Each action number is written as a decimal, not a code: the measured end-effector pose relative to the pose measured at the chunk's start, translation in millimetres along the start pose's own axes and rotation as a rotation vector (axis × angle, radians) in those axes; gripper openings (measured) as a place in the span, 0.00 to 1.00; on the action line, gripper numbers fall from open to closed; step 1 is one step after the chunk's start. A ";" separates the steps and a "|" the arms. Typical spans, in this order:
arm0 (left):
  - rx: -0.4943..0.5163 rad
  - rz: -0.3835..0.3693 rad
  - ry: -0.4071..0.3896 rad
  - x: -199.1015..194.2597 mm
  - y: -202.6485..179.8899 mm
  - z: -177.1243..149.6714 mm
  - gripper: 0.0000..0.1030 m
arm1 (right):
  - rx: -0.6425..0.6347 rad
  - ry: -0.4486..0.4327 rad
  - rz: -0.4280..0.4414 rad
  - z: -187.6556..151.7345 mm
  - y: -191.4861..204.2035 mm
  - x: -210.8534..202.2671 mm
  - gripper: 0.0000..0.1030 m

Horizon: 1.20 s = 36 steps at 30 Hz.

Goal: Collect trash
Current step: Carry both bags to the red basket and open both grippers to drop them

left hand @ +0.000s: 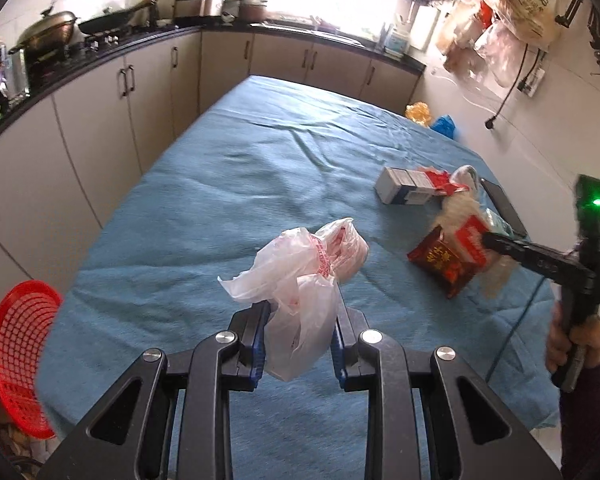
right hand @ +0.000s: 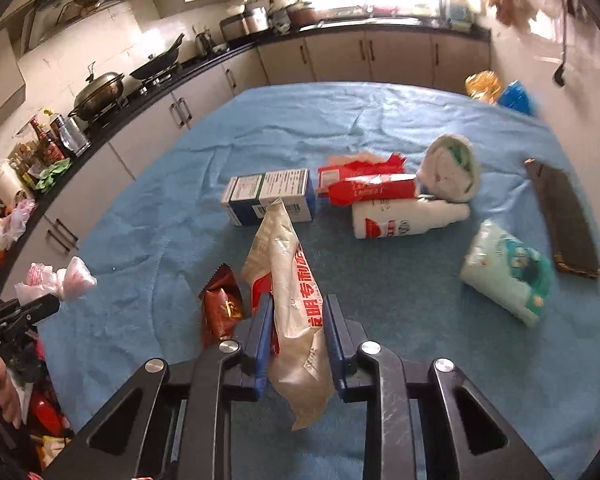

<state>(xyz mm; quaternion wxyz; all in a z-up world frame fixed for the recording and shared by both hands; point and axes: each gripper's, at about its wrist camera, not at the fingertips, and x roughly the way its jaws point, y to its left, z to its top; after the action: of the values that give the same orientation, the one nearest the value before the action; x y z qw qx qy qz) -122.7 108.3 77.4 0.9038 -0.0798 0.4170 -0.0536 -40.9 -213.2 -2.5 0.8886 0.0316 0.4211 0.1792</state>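
The left gripper [left hand: 300,332] has its jaws pinching a crumpled, translucent plastic bag [left hand: 300,280] with red print, bulging above them. The right gripper [right hand: 296,332] has its jaws clamped on a beige wrapper [right hand: 292,280] with red lettering, standing upright between them over the blue-covered counter [right hand: 380,312].

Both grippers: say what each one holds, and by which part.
Left gripper: crumpled plastic bag, pinched at its lower bunched end. Right gripper: beige snack wrapper, clamped across its middle.
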 end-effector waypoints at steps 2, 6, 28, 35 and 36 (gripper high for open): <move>0.004 0.020 -0.019 -7.1 3.4 -3.7 0.24 | -0.008 -0.037 -0.052 -0.1 9.4 -14.1 0.26; 0.001 0.031 -0.037 -17.7 11.6 -9.8 0.24 | -0.029 -0.088 -0.145 1.9 25.6 -37.5 0.26; -0.084 0.177 -0.144 -73.2 77.9 -37.7 0.24 | -0.208 -0.195 -0.244 -7.1 133.6 -76.8 0.26; -0.137 0.229 -0.148 -78.1 109.4 -43.9 0.24 | -0.249 -0.181 -0.198 -4.9 162.0 -62.2 0.26; -0.147 0.238 -0.148 -78.6 115.4 -45.4 0.24 | -0.254 -0.179 -0.192 -5.5 166.9 -59.9 0.26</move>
<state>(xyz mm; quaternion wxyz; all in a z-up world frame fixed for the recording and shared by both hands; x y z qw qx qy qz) -204.6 229.9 85.2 0.9237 -0.0996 0.3587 0.0908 -128.6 -78.6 72.6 0.9323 -0.1055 0.3156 0.1418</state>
